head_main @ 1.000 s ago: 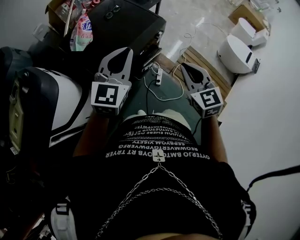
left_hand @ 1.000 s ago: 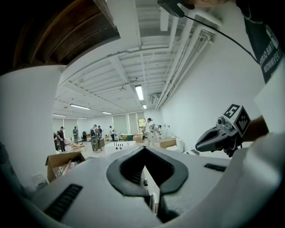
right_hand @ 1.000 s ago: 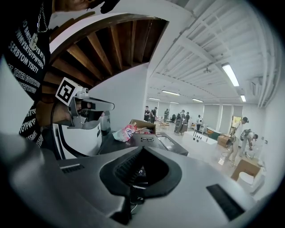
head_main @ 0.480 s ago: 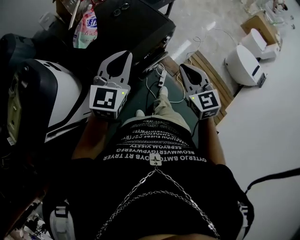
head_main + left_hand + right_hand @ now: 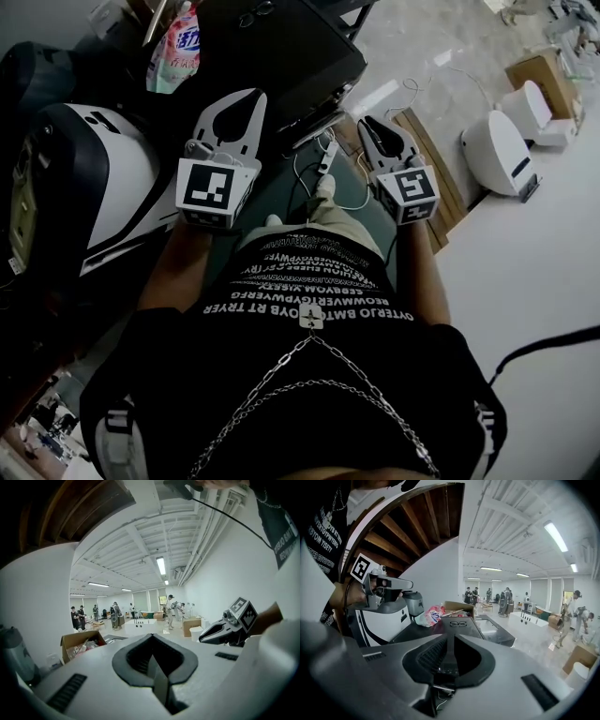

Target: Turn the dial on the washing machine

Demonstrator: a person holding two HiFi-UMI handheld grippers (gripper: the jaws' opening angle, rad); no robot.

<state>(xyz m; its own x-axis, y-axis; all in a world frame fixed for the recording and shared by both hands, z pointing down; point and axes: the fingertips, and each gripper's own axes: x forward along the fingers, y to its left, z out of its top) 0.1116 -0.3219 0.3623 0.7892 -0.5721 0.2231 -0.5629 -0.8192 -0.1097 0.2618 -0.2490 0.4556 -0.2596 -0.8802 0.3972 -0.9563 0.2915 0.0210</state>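
Two empty tongs forward, tipped down — left tongs (image 5: 253, 97) shut, right tongs (image 5: 368, 123) just opening slightly.

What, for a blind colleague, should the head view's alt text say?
A person in a black printed shirt holds the grey left gripper, shut, and the right gripper, its empty jaws just opening, above trailing white cables, beside a white-and-black rounded machine.

Lettered black shirt (image 5: 319, 291), chain (image 5: 279, 367), pale left gripper (image 5: 255, 93)
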